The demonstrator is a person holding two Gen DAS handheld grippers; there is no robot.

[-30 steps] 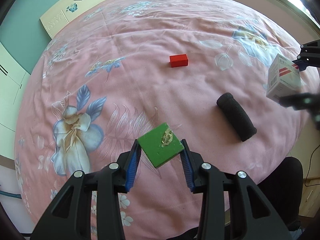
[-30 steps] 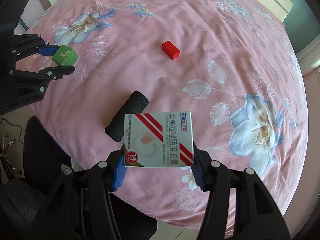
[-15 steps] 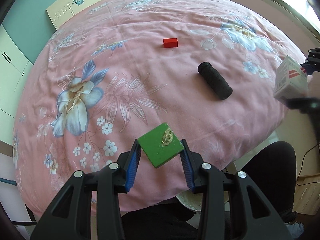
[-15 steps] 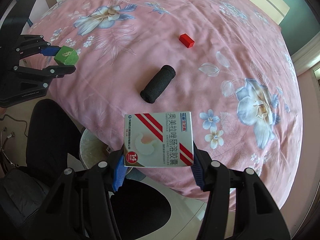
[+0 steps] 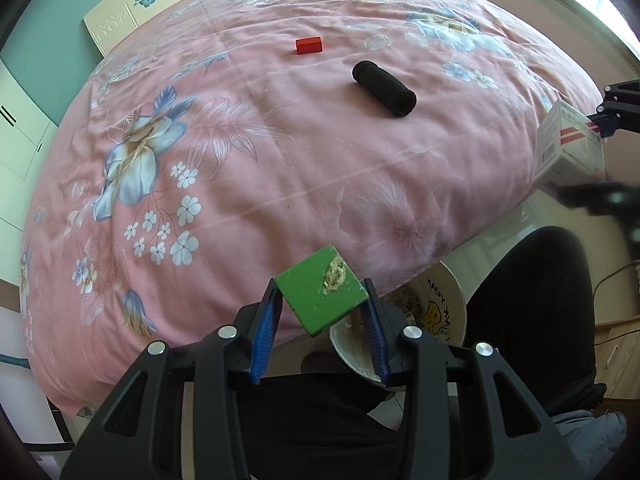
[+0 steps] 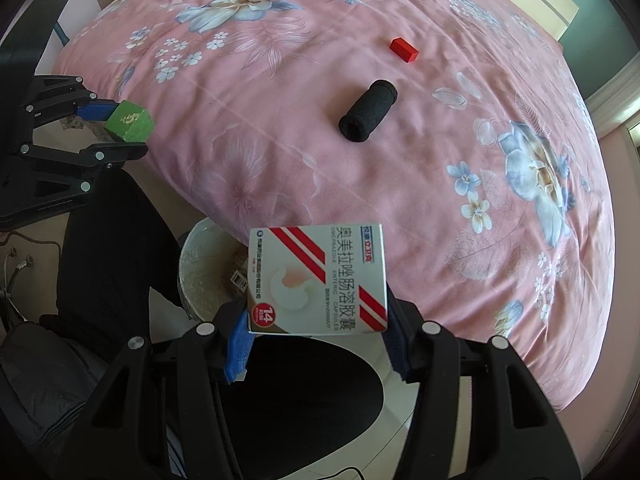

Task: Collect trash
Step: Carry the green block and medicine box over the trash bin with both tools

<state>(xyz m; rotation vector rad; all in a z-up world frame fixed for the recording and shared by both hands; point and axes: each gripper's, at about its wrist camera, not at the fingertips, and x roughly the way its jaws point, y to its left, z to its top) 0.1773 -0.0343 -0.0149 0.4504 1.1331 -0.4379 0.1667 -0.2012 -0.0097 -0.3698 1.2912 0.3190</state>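
My left gripper [image 5: 322, 312] is shut on a green block [image 5: 321, 296] with a scuffed patch, held over the bed's front edge, just above the rim of a white bin [image 5: 448, 300]. It also shows in the right wrist view [image 6: 120, 132]. My right gripper [image 6: 316, 336] is shut on a white medicine box [image 6: 318, 280] with red stripes, held above the bin [image 6: 200, 264] beside the bed. The box also shows in the left wrist view [image 5: 568, 152]. A black foam roll [image 6: 368, 111] and a small red block [image 6: 404, 49] lie on the pink floral bedspread [image 6: 440, 160].
A person's dark-clothed legs [image 5: 532, 300] flank the bin on the floor. A cream headboard [image 5: 120, 20] and teal wall stand at the bed's far end. Cables [image 6: 16, 268] lie on the floor at the left.
Both grippers have drawn back from the bed with their loads. The bin has come into view below them, and the foam roll and red block now lie farther away.
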